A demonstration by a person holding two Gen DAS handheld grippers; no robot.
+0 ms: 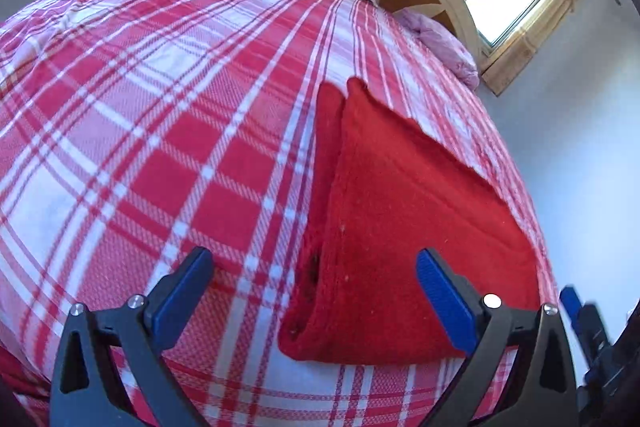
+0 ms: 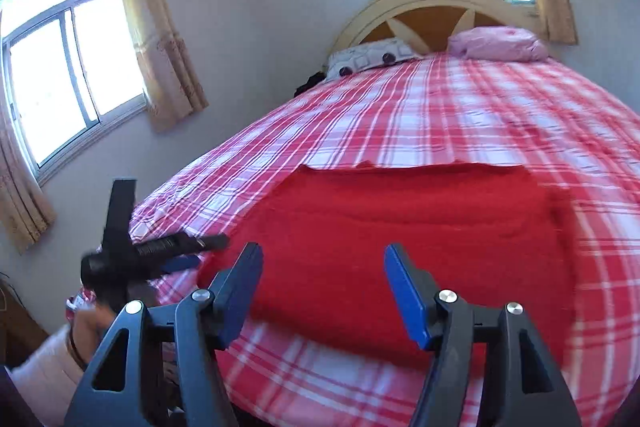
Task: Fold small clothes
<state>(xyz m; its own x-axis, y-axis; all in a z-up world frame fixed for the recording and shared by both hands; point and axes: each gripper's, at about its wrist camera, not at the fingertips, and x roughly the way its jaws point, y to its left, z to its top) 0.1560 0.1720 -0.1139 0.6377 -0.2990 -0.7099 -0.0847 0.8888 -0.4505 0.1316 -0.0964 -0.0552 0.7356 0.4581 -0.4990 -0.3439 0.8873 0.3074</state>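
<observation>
A red fleece garment (image 1: 408,223) lies folded in layers on the red-and-white plaid bedspread (image 1: 160,115), near the bed's front edge. My left gripper (image 1: 316,287) is open and empty, just above the bedspread at the garment's left folded edge. In the right wrist view the same red garment (image 2: 408,239) lies flat as a wide rectangle. My right gripper (image 2: 324,287) is open and empty, hovering over its near edge. The left gripper (image 2: 176,255) shows at the garment's left corner in that view. The right gripper's tip (image 1: 576,307) shows at the far right of the left wrist view.
A grey patterned pillow (image 2: 372,57) and a pink pillow (image 2: 496,43) lie by the arched headboard (image 2: 432,7). Windows with beige curtains (image 2: 160,27) are on the walls. The bed's edge drops off to the left in the right wrist view.
</observation>
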